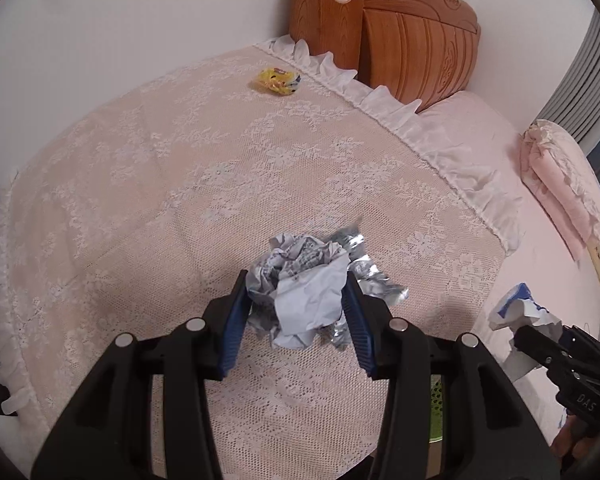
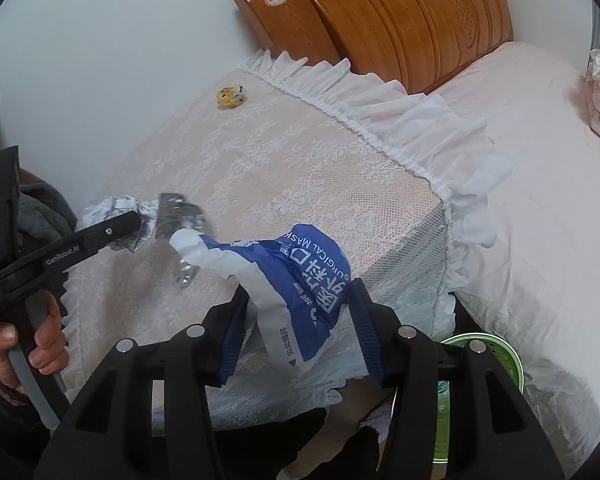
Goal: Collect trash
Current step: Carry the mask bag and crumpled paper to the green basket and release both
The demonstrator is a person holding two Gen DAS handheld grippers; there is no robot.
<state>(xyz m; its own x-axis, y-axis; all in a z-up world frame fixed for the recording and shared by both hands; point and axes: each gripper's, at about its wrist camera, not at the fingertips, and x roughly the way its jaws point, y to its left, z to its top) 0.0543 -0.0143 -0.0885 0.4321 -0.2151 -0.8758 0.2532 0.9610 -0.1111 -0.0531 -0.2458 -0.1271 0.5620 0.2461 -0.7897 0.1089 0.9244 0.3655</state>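
Observation:
My left gripper [image 1: 296,300] is shut on a crumpled paper ball [image 1: 308,292] with silvery foil [image 1: 372,280] stuck to it, lifted a little above the lace cover. From the right wrist view the same gripper [image 2: 140,220] and wad [image 2: 116,208] show at the left, a hand on the handle. My right gripper [image 2: 298,320] is shut on a blue and white surgical mask wrapper [image 2: 300,276], held above the table's corner. In the left wrist view that wrapper [image 1: 516,308] shows at the right. A yellow wrapper [image 1: 278,80] lies far back near the wall [image 2: 231,96].
A lace-covered bedside table [image 1: 180,200] with a white frill stands beside a bed with pink sheets [image 2: 540,200]. A wooden headboard [image 2: 412,20] rises behind. A green bin [image 2: 512,360] sits below the right gripper. Folded pink bedding [image 1: 564,184] lies on the bed.

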